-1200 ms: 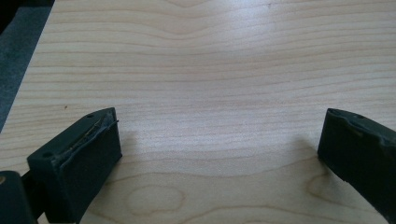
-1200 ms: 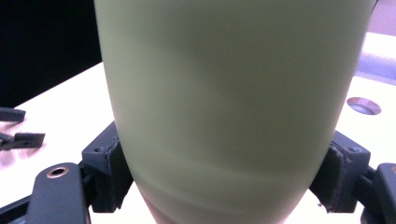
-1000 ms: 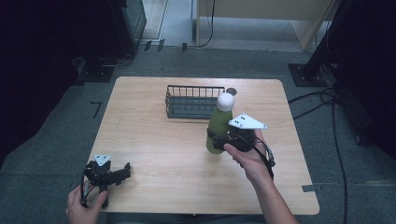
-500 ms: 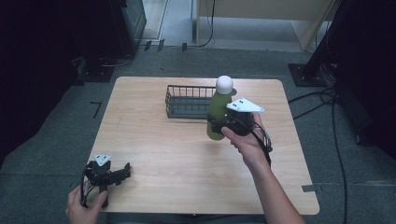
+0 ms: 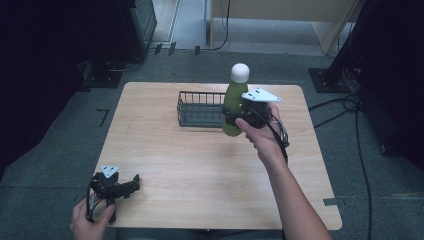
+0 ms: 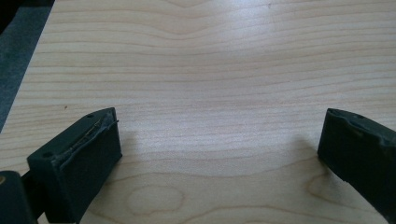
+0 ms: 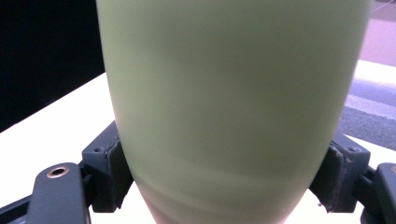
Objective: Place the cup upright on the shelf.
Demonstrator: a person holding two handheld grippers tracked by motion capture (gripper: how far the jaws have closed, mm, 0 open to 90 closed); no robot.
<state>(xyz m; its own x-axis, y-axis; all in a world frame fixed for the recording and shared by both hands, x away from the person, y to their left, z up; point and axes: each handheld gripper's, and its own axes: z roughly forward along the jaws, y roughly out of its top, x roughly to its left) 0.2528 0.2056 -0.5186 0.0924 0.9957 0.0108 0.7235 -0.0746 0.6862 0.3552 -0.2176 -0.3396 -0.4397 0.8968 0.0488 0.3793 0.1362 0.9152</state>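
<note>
Your right gripper (image 5: 231, 120) is clenched on the green bottle (image 5: 233, 107) low on its body, and the bottle is upright, lifted off the table (image 5: 200, 165), at the right end of the wire basket (image 5: 200, 108). In the right gripper view the two pads press the bottle (image 7: 233, 93) from both sides, so the hold looks firm.

The step in hand, as I judge it, is to bring the bottle over the basket and put it inside. To do it well, keep the bottle vertical — the grip is low and the white cap (image 5: 240, 72) is high, so it may tip if you swing fast. Lift until the bottom is above the basket rim, move it over the middle of the basket, then lower slowly and release only when it stands on the basket floor.

Your left gripper (image 5: 131, 185) rests far from the basket, at the near left corner of the table, its jaws released with only bare wood between them.

Counted: one bottle, one basket, two grippers — one table.
</note>
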